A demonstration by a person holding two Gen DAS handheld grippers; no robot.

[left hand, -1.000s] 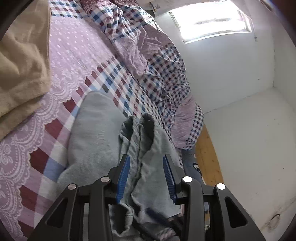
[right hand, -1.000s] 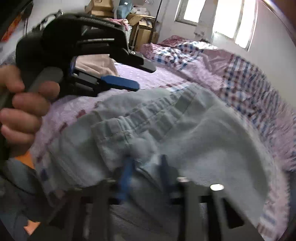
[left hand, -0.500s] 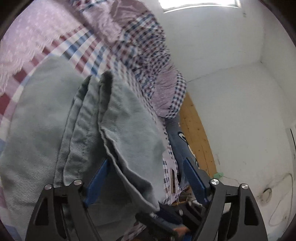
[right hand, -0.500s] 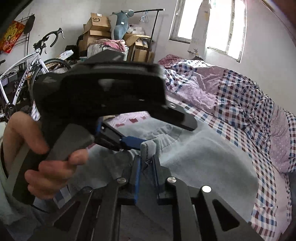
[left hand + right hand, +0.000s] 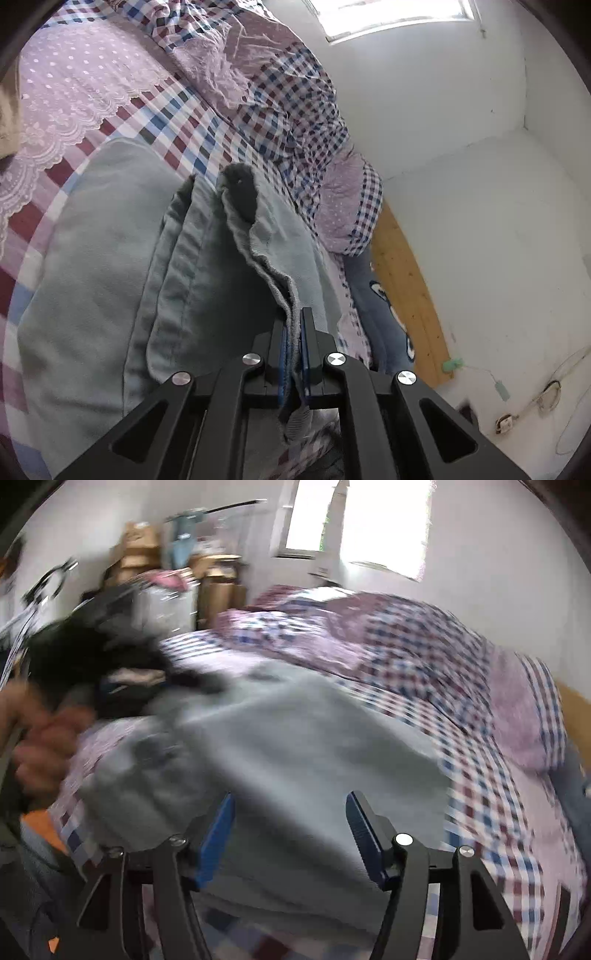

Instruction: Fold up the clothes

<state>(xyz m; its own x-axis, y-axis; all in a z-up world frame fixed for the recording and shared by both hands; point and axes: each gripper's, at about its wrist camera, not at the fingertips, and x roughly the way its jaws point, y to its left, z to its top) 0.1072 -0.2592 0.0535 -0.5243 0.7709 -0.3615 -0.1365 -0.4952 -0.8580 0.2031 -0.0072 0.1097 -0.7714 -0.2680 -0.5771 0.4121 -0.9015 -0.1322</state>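
Grey-blue trousers (image 5: 110,266) lie partly folded on the checked bed (image 5: 177,110); the left gripper (image 5: 293,332) has just clamped their raised edge while the right gripper (image 5: 290,834) has let go, spread wide, mid-regrasp.

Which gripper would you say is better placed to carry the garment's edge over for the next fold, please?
Left, probably. The left gripper is shut on the grey garment's raised edge, while the right gripper is open above the cloth, gripping nothing.
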